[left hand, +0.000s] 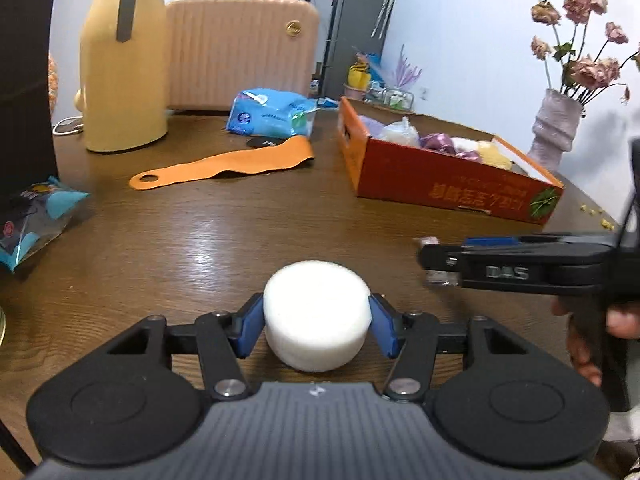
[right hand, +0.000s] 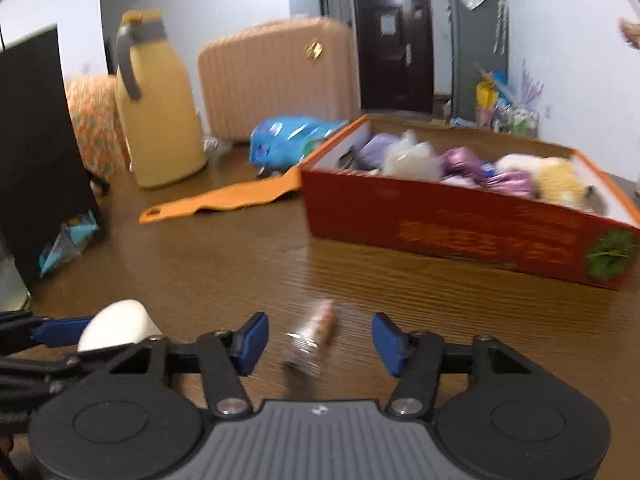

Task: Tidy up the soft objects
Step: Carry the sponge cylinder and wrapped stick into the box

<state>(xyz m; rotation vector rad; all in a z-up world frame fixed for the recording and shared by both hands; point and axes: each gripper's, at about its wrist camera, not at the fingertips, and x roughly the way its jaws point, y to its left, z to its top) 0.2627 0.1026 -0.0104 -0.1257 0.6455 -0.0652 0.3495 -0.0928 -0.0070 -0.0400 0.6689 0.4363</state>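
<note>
A white round sponge (left hand: 316, 314) sits between the blue pads of my left gripper (left hand: 316, 324), which is shut on it at table level. It also shows in the right wrist view (right hand: 116, 324). My right gripper (right hand: 320, 338) is open, with a small wrapped candy (right hand: 314, 334) lying on the table between its fingers. The right gripper (left hand: 436, 266) also shows from the side in the left wrist view. An orange cardboard box (left hand: 452, 186) (right hand: 460, 228) holds several soft items, purple, white and yellow.
On the wooden table (left hand: 200, 240) lie an orange strap (left hand: 224, 164), a blue tissue pack (left hand: 272, 114), a yellow thermos (left hand: 124, 72), a pink suitcase (left hand: 244, 44) and a snack bag (left hand: 32, 220). A vase of dried flowers (left hand: 556, 128) stands at the right.
</note>
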